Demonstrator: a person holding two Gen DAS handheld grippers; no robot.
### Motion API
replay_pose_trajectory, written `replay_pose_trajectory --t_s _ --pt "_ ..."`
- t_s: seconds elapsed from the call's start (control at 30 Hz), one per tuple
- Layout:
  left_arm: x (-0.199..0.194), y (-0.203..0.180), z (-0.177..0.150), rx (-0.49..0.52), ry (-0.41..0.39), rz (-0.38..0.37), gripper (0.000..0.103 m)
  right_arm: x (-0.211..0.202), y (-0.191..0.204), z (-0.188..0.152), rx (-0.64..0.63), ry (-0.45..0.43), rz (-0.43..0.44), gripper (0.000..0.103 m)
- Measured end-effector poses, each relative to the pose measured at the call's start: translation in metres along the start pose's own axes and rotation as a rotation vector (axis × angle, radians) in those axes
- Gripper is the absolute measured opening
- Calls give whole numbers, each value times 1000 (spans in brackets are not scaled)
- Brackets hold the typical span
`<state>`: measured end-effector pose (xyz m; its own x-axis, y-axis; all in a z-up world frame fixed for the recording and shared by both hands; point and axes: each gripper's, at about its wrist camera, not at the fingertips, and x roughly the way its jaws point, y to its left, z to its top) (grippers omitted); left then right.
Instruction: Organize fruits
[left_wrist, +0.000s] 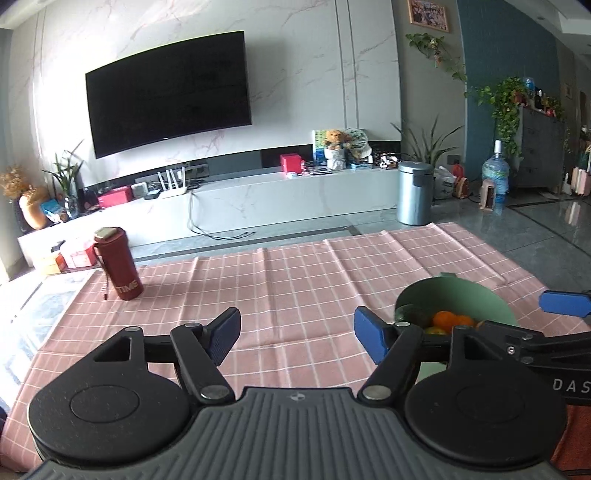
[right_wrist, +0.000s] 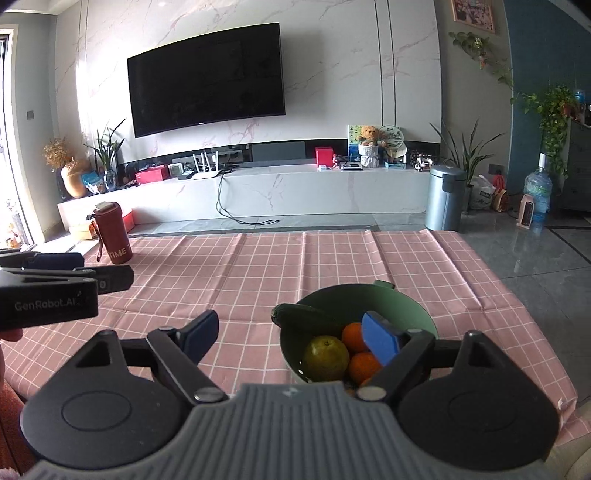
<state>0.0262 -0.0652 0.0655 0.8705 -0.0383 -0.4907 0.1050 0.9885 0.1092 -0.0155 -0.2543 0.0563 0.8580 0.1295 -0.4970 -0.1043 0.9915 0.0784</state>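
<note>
A green bowl (right_wrist: 406, 306) stands on the pink checked tablecloth (right_wrist: 295, 266) near the front right. In it lie a yellow-green round fruit (right_wrist: 326, 357), oranges (right_wrist: 354, 335) and a dark green cucumber (right_wrist: 306, 318) leaning over the left rim. My right gripper (right_wrist: 291, 339) is open and empty, just in front of the bowl, its right finger over the fruit. My left gripper (left_wrist: 295, 332) is open and empty over bare cloth left of the bowl (left_wrist: 458, 299). The oranges (left_wrist: 445, 319) also show in the left wrist view.
A dark red bottle (right_wrist: 112, 234) marked TIME stands at the cloth's far left, also in the left wrist view (left_wrist: 120, 262). Beyond the table are a TV unit (right_wrist: 295, 188), a grey bin (right_wrist: 445, 197) and a water jug (right_wrist: 537, 194).
</note>
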Motion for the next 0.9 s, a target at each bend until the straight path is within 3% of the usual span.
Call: replay_pose_trajectory --t_s 0.1,0.47,0.9 --pt "5 -2 -11 8 30 45 83 1 9 -15 -28 -8 -23 82" --pt "25 -2 -59 -14 149 26 83 31 15 -49 -28 77 -17 83" --pt "33 0 -70 -41 173 35 83 51 11 -60 10 107 -8 83"
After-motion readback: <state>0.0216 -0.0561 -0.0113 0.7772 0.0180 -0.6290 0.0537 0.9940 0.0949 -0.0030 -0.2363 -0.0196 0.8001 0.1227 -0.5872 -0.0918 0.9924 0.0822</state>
